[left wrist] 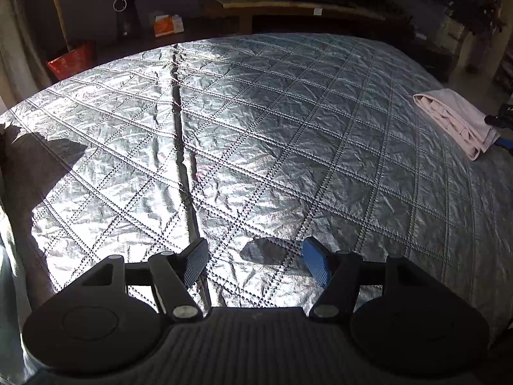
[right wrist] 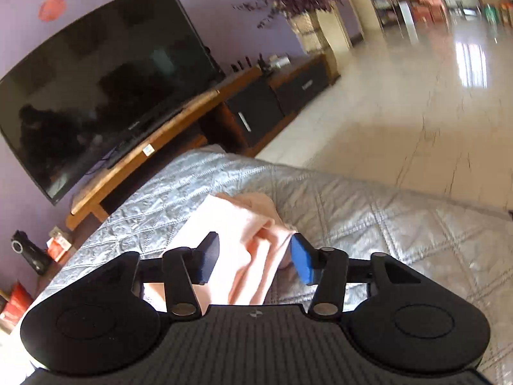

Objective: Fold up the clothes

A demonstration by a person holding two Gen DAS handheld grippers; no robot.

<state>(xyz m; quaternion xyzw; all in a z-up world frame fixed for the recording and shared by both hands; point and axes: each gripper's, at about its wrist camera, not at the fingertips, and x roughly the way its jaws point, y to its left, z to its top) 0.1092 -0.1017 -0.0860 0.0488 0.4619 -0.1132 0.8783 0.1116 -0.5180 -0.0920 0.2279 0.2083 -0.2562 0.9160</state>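
Observation:
A folded pale pink garment [left wrist: 455, 122] lies on the grey quilted bed cover [left wrist: 256, 128] near its right edge. In the right wrist view the same pink garment [right wrist: 237, 240] lies just ahead of and between the fingers of my right gripper [right wrist: 255, 258], which is open and holds nothing. My left gripper [left wrist: 255, 263] is open and empty above bare quilt, far left of the garment. Part of the right gripper [left wrist: 500, 125] shows at the garment's right side in the left wrist view.
A large TV [right wrist: 105, 89] stands on a long wooden stand [right wrist: 166, 128] past the bed's far edge. A black speaker [left wrist: 126, 12], an orange box [left wrist: 166, 25] and a red bag [left wrist: 72, 61] sit beyond the bed. Tiled floor [right wrist: 416, 112] lies to the right.

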